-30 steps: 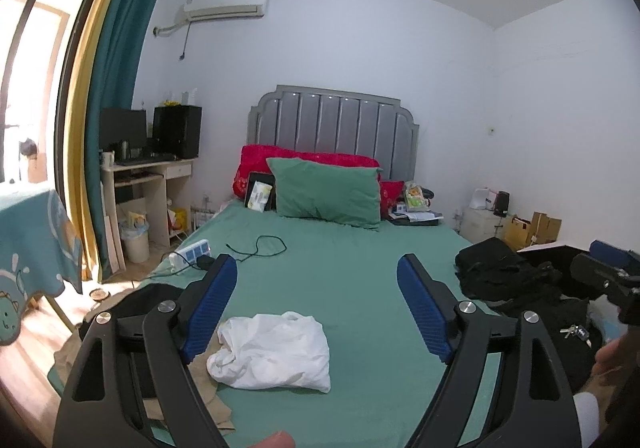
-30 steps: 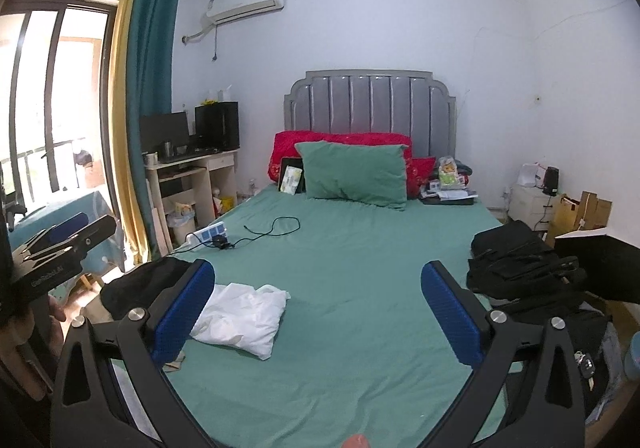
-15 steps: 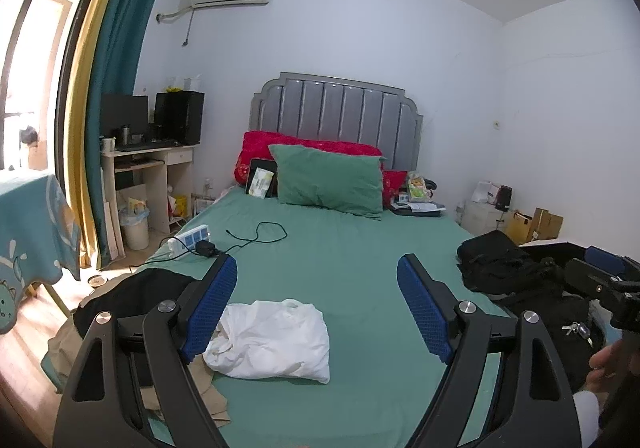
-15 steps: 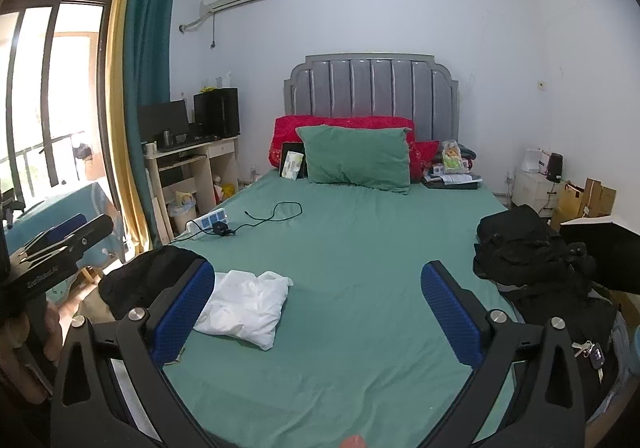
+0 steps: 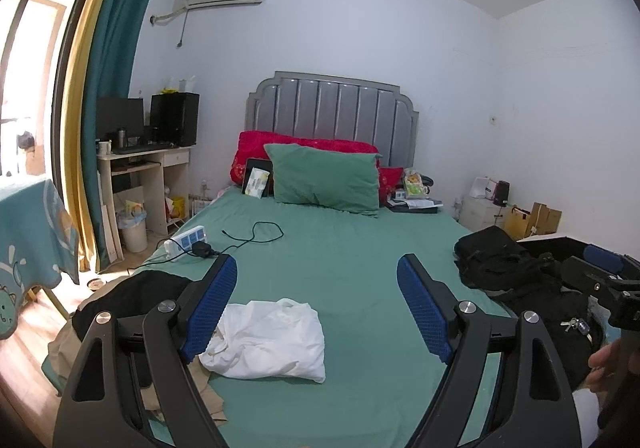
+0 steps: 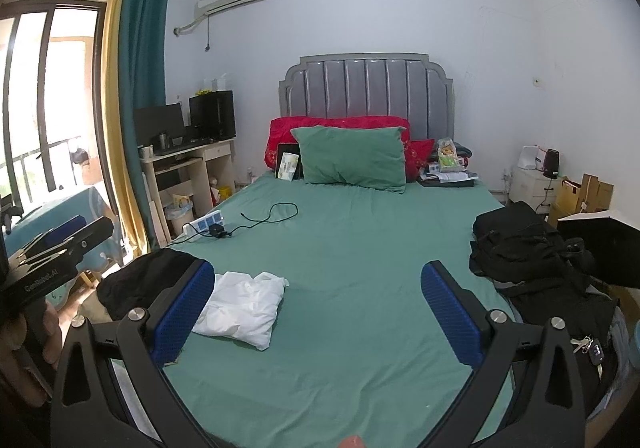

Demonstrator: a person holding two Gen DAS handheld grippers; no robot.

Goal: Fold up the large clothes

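- Two grippers hang above the foot of a bed [image 5: 352,256] with a green sheet, both pointing toward the headboard [image 5: 332,107]
- The left gripper [image 5: 316,312] has its blue-padded fingers [image 5: 210,308] spread wide, with nothing between them
- The right gripper [image 6: 318,318] likewise has its fingers [image 6: 450,318] wide apart and empty
- A white garment [image 5: 268,340] lies crumpled in a loose heap near the foot of the bed, toward its left edge; in the left wrist view the left finger overlaps its near-left side, though whether they touch I cannot tell
- In the right wrist view the same white garment [image 6: 240,308] sits just right of that gripper's left finger
- A black garment [image 5: 132,296] lies bunched at the left corner of the foot of the bed, beside the white one, with tan fabric [image 5: 188,388] hanging below it over the edge
- A pile of black clothes and bags [image 6: 524,248] lies along the right edge of the bed, with a bunch of keys [image 6: 588,346] on its near end
- A green pillow [image 5: 324,179] leans against red pillows [image 5: 256,151] at the head of the bed
- A white power strip [image 5: 186,240] and a looped black cable [image 5: 256,234] rest near the left edge, about halfway up the bed
- A hand [image 5: 608,362] shows at the right border of the left wrist view, under the other gripper's body
- A desk [image 6: 188,163] with a monitor stands beyond the left edge of the bed, next to teal and yellow curtains [image 6: 132,87]
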